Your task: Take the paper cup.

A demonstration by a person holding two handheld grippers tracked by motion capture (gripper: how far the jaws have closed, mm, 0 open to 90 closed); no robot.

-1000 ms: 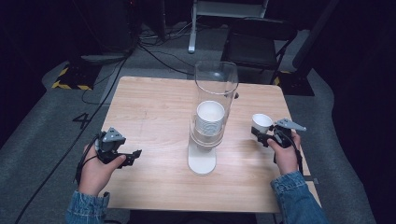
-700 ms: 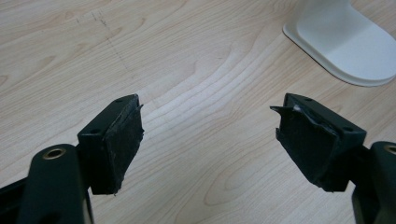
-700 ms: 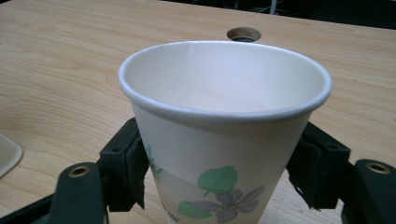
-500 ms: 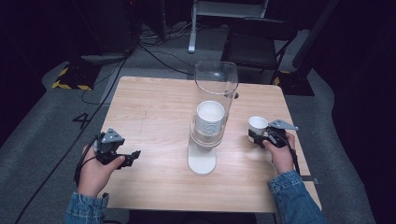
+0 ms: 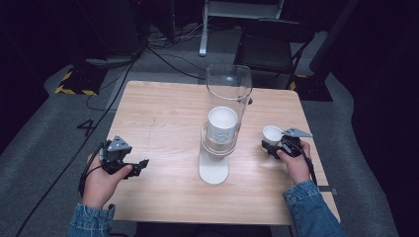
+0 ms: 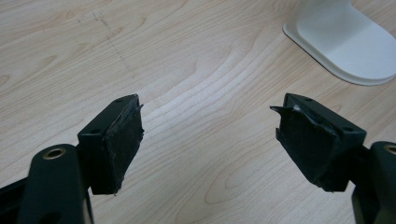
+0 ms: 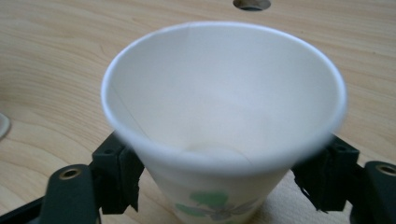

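Right claw point(image 5: 272, 143) has just been opening around the upright cup point(image 7: 224, 121) on the desk point(image 5: 163, 113), seemingly apart from it; left claw point(image 6: 210, 135) gapes wide, empty.

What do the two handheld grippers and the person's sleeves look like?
Both the left gripper and the right gripper are black with two blocky, worn jaws, a grey three-cornered top plate and a trailing black cable. The person wears blue denim sleeves.

**Table and what sits on it**

I see a square light-wood table point(image 5: 163, 113). At its middle stands a tall clear cup dispenser on a flat white base point(image 5: 213, 170). Right of that base a small white paper cup point(image 5: 272, 134) stands upright on the wood. Beyond the dispenser, a round hole point(image 7: 251, 4) in the tabletop.
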